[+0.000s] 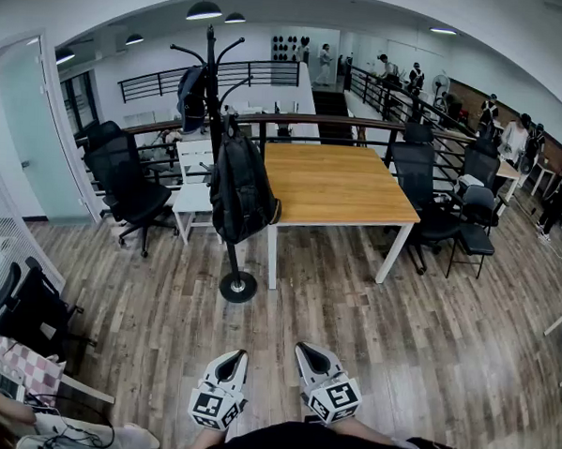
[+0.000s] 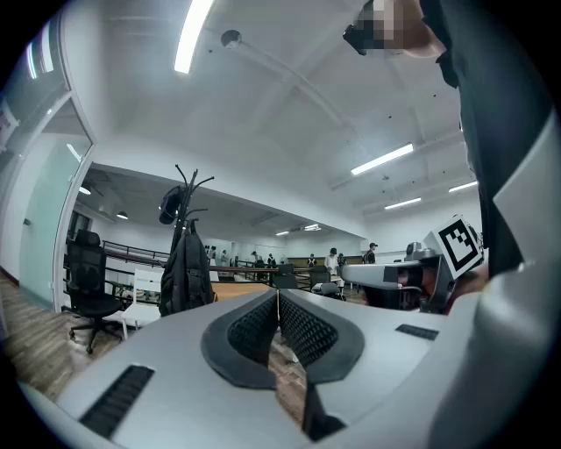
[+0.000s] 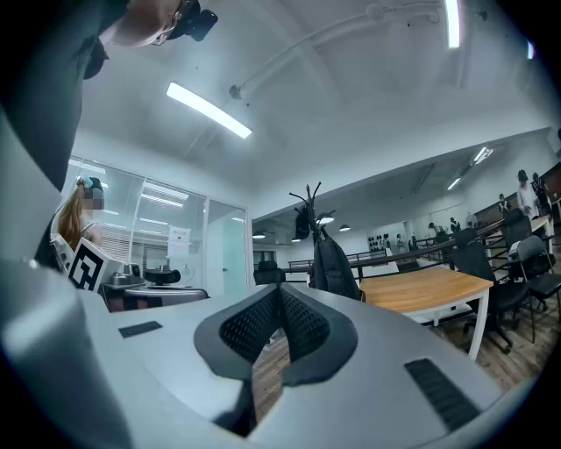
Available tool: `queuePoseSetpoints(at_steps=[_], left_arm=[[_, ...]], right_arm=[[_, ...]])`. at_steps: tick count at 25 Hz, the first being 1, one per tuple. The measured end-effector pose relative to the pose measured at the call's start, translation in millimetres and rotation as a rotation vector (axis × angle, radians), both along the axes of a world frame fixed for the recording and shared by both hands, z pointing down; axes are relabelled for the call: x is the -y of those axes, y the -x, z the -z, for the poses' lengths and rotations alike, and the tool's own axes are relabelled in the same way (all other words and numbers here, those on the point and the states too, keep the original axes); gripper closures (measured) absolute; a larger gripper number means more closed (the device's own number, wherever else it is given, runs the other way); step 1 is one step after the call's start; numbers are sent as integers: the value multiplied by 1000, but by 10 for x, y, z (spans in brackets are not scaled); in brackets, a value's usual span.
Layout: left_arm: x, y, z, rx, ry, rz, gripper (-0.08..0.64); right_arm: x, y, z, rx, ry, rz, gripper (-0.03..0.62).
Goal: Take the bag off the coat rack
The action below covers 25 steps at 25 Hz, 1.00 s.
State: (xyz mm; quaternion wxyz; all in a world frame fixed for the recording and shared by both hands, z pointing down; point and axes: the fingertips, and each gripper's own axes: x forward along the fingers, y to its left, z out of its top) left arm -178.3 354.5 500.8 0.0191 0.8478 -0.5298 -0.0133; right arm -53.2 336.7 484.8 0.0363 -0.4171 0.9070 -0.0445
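Bag point(image 1: 241, 189) hangs on coat rack point(image 1: 212, 79); rack base visible only in head view.

Black coat rack point(image 1: 213, 112) stands on the wood plank floor point(image 1: 350, 344), right beside the wooden surface point(image 1: 335, 184), with a black backpack point(image 1: 241, 189) hanging off it.

An open-plan office: a wooden desk point(image 1: 335, 184) at twelve o'clock; black swivel chairs point(image 1: 125, 184) at ten and two; glass partition point(image 1: 28, 130) at nine; ceiling strip lights point(image 2: 188, 39)
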Motion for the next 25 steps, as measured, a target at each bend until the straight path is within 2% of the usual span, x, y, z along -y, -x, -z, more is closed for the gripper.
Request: queuePoseSetpoints(at_steps=[9,14,19,25], left_arm=[[-13,41,-32,1,33,-11,543],[-14,44,-43,4,38,-16,543],[19,35,-41,-1,47,-6,543],[79,-55,-76,-6,60,-9,543]], right_arm=[[64,-41,-43,8,7,-5,558],[77,-47,-3,97,11,21,558],[108,-75,-33,38,-5,17,558],[153,-158,-44,67,13,29,558]])
